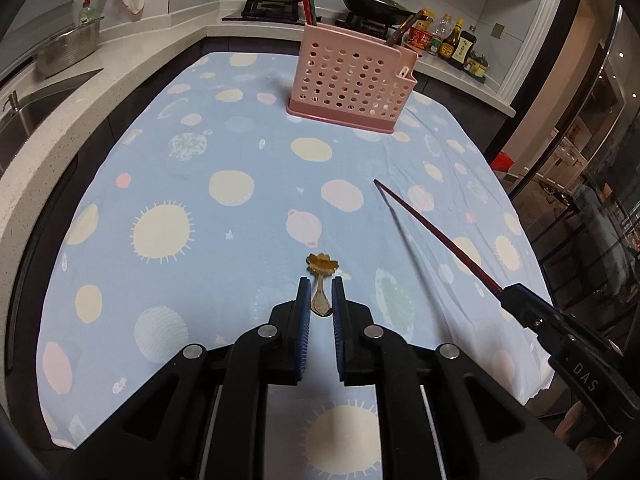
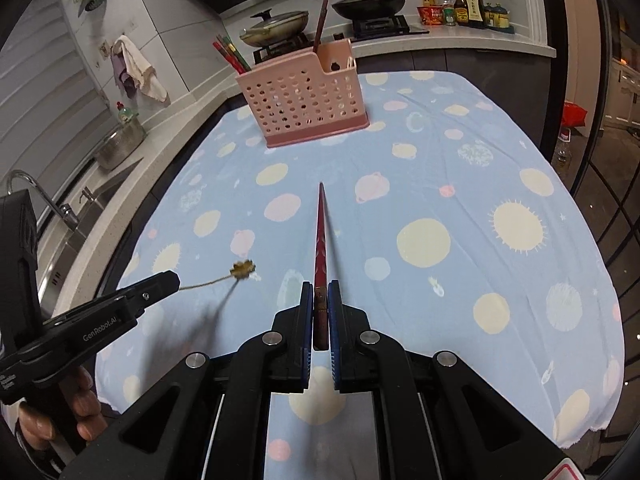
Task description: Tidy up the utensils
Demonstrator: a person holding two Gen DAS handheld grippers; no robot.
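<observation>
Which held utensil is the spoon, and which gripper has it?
The gold flower-ended spoon, in the left gripper; the right gripper holds a straight dark-red chopstick.

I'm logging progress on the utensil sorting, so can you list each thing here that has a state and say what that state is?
left gripper: shut on the gold spoon.
gold spoon: held above the cloth, flower end forward.
right gripper: shut on the red chopstick.
red chopstick: held, tip pointing toward the holder.
pink utensil holder: upright on the cloth, chopsticks already inside.
frying pans: on the stove, lidded.
</observation>
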